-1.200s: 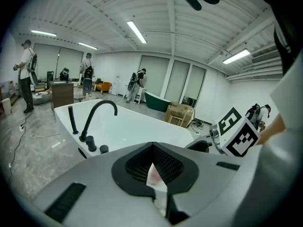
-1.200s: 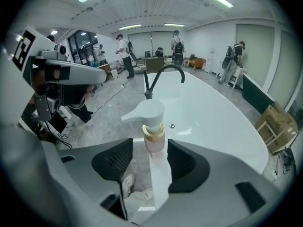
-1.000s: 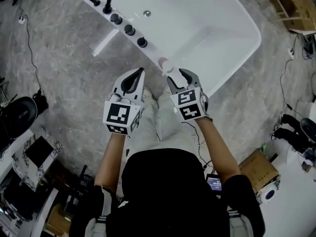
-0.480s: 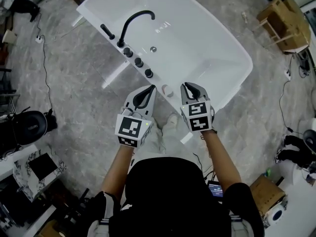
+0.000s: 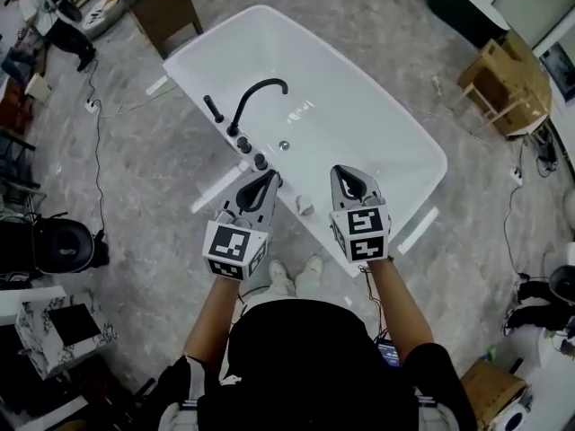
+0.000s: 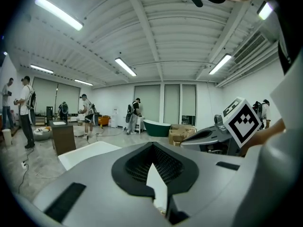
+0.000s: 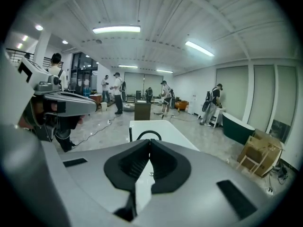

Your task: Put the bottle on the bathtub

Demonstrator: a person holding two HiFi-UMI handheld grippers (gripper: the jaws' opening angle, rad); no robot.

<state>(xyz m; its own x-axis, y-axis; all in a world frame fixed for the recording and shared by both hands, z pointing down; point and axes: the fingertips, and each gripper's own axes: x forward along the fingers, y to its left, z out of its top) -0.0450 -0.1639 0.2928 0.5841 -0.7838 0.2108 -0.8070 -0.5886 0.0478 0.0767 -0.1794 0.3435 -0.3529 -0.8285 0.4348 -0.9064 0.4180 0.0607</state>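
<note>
The white bathtub (image 5: 377, 142) fills the middle of the head view, and the task seems to us already finished. The bottle (image 5: 305, 206) sits on the near rim of the tub, a little further along from the black faucet (image 5: 256, 97) and its knobs, and no claw touches it. The left claw (image 5: 269, 179) and the right claw (image 5: 342, 172) hang above that rim, one at each side of the bottle and both apart from it. The left claw is pressed together with nothing in it. The jaws of the right claw have just been closing, and they now meet at the tips with nothing between them. So we judge that the placing step is over. What remains is only to carry both claws away without brushing the bottle, which stands close to the edge.

Some things are hard to see. The bottle is very small in the head view, so we can only suppose that it stands upright, and its shape is not clear. Neither gripper view shows it. The right one looks over the tub and faucet into the room, and the left one looks toward the marker cube (image 6: 244, 122) of the right claw. The person's head and shoulders cover the floor directly below.
</note>
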